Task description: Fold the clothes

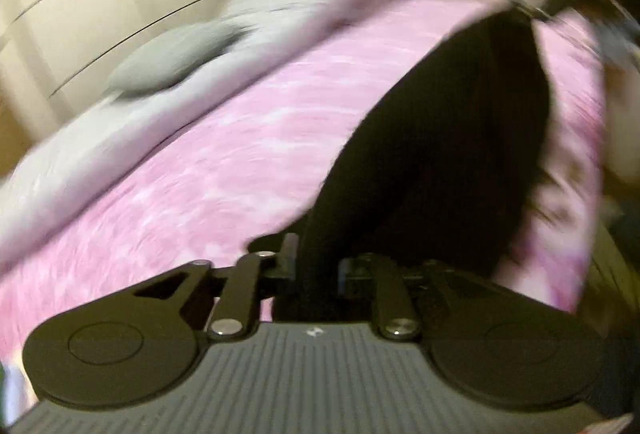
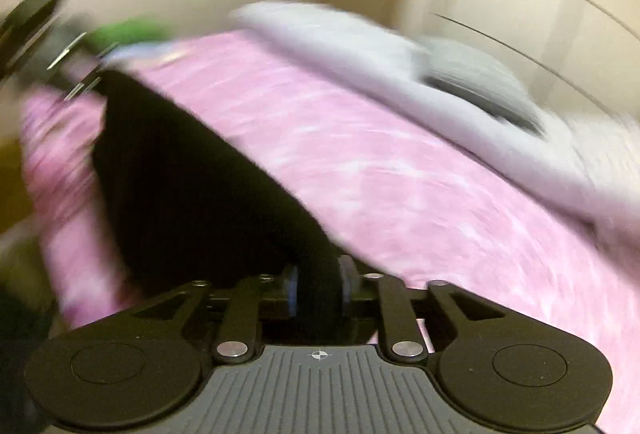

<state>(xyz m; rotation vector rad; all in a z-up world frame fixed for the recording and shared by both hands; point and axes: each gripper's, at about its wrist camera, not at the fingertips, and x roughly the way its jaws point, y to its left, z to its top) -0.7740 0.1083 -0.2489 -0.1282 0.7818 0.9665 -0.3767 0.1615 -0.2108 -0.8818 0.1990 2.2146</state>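
A black garment [image 1: 448, 138], plain and dark with no visible pattern, hangs stretched in a long band above a bed's pink mottled cover [image 1: 224, 170]. One end is pinched between the fingers of the left gripper [image 1: 316, 266], the other between those of the right gripper [image 2: 318, 286]. In the left wrist view the cloth widens through its middle and narrows toward the far gripper at upper right. In the right wrist view it runs up and left, its lower edge sagging toward the cover. Both views are blurred, hiding seams and the garment's type.
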